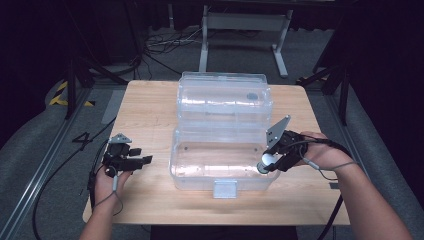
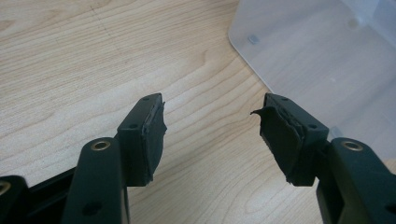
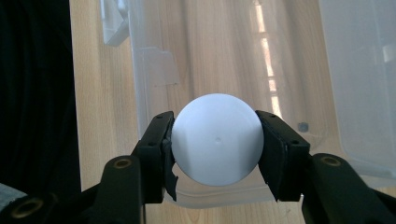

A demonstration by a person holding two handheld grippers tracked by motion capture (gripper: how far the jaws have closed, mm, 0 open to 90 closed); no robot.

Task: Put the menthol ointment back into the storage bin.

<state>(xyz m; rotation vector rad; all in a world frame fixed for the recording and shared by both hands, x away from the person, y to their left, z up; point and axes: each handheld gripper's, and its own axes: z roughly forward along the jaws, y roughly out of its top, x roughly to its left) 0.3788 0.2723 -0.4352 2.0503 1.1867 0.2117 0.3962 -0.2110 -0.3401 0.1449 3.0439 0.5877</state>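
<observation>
Right gripper [image 1: 266,165], a black two-jaw tool held in the person's right hand [image 1: 327,150], is clenched on a small smooth white plastic ball [image 1: 264,164]. In the right gripper view the white ball [image 3: 215,138] is seen pressed between both black pads, one at its nine o'clock side and one at its three o'clock side. In the high view the ball is held at the four o'clock corner of a large clear plastic storage box [image 1: 192,172], just over its right-hand rim.

The box lies open on a light wooden table [image 1: 150,107]; its clear hinged lid [image 1: 225,97] is folded back toward twelve o'clock, and a small clear latch [image 1: 225,189] sits on the front wall at six o'clock.

The relation on which the coming move is judged to turn: the open tray of the box lies at about nine o'clock from the held ball, directly ahead of the jaws, with the floor of the tray [image 3: 224,56] seen beyond the ball in the right gripper view. A short carry inward over the rim would likely place the ball above the tray. The ball is round, so no long axis has to be lined up.

Left gripper [image 1: 131,161] is held near the table's eight o'clock edge, apart from the box. Its jaws stand released and wide, with nothing between the pads [image 2: 153,135], and bare tabletop [image 2: 70,60] is seen beneath them. The right hand is plainly the nearer one to the box interior.
</observation>
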